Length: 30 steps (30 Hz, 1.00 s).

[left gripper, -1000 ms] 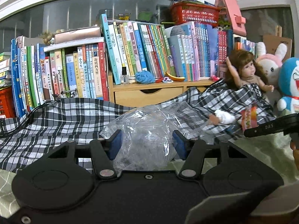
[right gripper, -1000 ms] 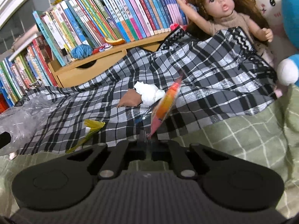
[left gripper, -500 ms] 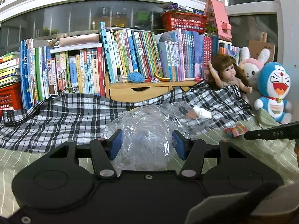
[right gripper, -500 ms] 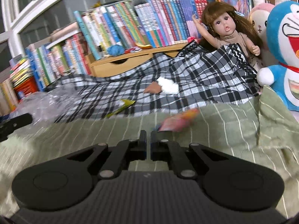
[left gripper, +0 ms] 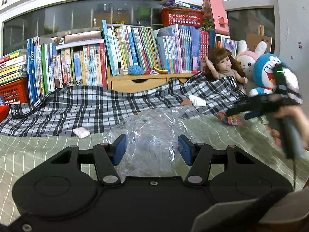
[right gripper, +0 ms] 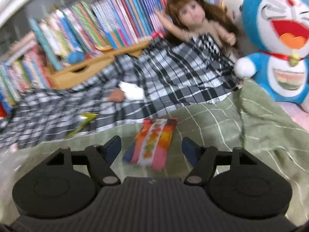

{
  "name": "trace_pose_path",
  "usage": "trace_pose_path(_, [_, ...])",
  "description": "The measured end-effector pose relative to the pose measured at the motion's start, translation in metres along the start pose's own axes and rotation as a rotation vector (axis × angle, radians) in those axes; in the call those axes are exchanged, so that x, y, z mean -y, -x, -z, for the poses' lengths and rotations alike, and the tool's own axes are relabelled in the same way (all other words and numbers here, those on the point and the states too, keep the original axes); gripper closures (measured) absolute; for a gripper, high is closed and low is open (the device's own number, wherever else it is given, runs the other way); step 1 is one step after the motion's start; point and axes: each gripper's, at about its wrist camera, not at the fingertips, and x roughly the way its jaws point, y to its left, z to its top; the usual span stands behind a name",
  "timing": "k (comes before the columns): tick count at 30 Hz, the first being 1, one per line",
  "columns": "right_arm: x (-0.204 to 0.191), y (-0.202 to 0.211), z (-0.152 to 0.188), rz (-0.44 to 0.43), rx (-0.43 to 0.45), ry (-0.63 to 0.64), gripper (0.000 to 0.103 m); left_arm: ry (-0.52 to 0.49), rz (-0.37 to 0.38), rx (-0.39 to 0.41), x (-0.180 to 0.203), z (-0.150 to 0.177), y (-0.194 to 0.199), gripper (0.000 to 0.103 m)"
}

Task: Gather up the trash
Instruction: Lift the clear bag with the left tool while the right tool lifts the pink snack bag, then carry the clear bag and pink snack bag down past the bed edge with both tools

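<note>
A green checked bedspread (left gripper: 222, 133) is carrying everything here, with a black-and-white plaid blanket (left gripper: 81, 108) lying rumpled across its far edge, against the row of books (left gripper: 135, 52) and the doll (left gripper: 225, 67).

The left gripper (left gripper: 151, 147) is holding a clear plastic bag (left gripper: 152, 133) out over the near part of the bedspread, its blue pads (left gripper: 120, 148) sitting half apart against the crinkled film on both sides. The bag is looking feather-light, limp and slippery, so it is probably best held by gathered film near the mouth, not by a smooth wall.

The right gripper (right gripper: 151, 148) is opening its jaws, the fingers (right gripper: 114, 148) standing wide and clear of a colourful snack wrapper (right gripper: 152, 141). That wrapper is lying flat on the bedspread between them, just short of the plaid blanket's near hem. It is likely thin, crackly foil that is weighing nothing; pinching one short end should be lifting it cleanly.

Smaller scraps are waiting too: a white crumpled tissue (left gripper: 197, 101) on the blanket's right part, a yellow-green wrapper (right gripper: 85, 119) at its near hem, and a pale pink packet (left gripper: 81, 132) at the hem further left.
</note>
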Motion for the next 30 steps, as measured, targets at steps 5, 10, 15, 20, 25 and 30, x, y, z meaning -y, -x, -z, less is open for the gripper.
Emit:
trace_pose_path(5, [-0.008, -0.002, 0.008, -0.043, -0.056, 0.037, 0.060, 0.006, -0.001, -0.011, -0.005, 0.006, 0.013, 0.048])
trace_pose_path(10, [-0.030, 0.050, 0.029, -0.114, 0.000, 0.159, 0.062, 0.023, 0.005, -0.023, -0.005, 0.010, 0.030, 0.048])
trace_pose_path(15, [-0.047, 0.111, 0.061, -0.259, 0.014, 0.211, 0.062, 0.017, 0.063, -0.014, 0.006, 0.019, 0.061, 0.048])
trace_pose_path(20, [-0.060, 0.166, 0.119, -0.404, -0.032, 0.313, 0.061, 0.020, 0.102, -0.088, 0.024, 0.047, 0.096, 0.048])
trace_pose_path(25, [-0.064, 0.204, 0.178, -0.466, -0.095, 0.419, 0.060, 0.023, 0.089, -0.207, 0.035, 0.088, 0.132, 0.049])
trace_pose_path(30, [-0.062, 0.212, 0.223, -0.496, -0.196, 0.476, 0.060, 0.056, 0.074, -0.308, 0.037, 0.127, 0.157, 0.055])
